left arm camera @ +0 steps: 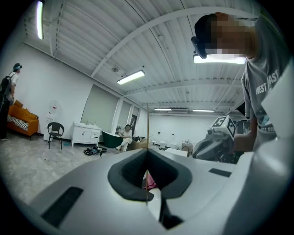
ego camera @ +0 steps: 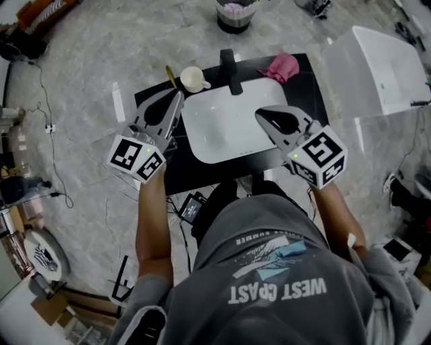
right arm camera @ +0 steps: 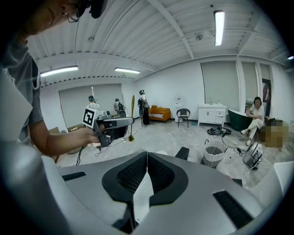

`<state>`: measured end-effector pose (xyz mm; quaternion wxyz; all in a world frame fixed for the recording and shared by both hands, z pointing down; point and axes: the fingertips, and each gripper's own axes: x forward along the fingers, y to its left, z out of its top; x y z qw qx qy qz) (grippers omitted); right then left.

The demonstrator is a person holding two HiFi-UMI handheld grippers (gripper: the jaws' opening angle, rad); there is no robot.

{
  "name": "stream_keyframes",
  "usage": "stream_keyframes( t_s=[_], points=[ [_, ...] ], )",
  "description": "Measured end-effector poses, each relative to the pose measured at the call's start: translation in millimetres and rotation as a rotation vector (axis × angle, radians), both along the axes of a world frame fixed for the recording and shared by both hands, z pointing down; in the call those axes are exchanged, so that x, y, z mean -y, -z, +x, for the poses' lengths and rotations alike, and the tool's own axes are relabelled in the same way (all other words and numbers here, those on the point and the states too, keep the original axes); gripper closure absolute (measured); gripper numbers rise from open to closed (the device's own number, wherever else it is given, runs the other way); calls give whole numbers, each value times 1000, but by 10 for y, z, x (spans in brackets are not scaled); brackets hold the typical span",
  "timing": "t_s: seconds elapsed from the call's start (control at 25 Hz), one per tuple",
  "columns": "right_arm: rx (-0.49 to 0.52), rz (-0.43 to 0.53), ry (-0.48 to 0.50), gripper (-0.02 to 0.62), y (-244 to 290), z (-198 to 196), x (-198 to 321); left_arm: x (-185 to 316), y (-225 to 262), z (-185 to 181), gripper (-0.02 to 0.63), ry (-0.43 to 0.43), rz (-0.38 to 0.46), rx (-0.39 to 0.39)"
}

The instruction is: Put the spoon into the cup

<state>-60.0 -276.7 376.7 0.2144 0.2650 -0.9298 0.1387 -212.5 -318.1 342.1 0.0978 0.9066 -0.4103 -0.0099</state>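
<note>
A cream cup (ego camera: 193, 79) stands on the black counter (ego camera: 310, 101), at the far left corner of the white sink (ego camera: 229, 124). My left gripper (ego camera: 178, 96) hovers just left of the cup, shut on a thin gold spoon (ego camera: 171, 76) that sticks up out of its tips. In the left gripper view the spoon (left arm camera: 147, 128) is a fine upright line pinched between the closed jaws of the left gripper (left arm camera: 147, 153). The right gripper view shows the spoon (right arm camera: 132, 114) upright at the left gripper's tip. My right gripper (ego camera: 259, 113) hangs over the sink's right side, shut and empty (right arm camera: 147, 156).
A black faucet (ego camera: 231, 71) rises behind the sink, and a pink cloth (ego camera: 283, 66) lies at the counter's far right. A white bathtub (ego camera: 377, 67) stands to the right and a waste bin (ego camera: 235, 15) beyond the counter. Cables trail on the floor at left.
</note>
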Motion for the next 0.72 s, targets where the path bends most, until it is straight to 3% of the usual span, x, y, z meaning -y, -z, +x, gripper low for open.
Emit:
stream_keyframes(
  t_s=[0.72],
  points=[
    [-32,-76,-7,563,-378,-7,243,489,-551,133,606,-48,-38,32]
  ],
)
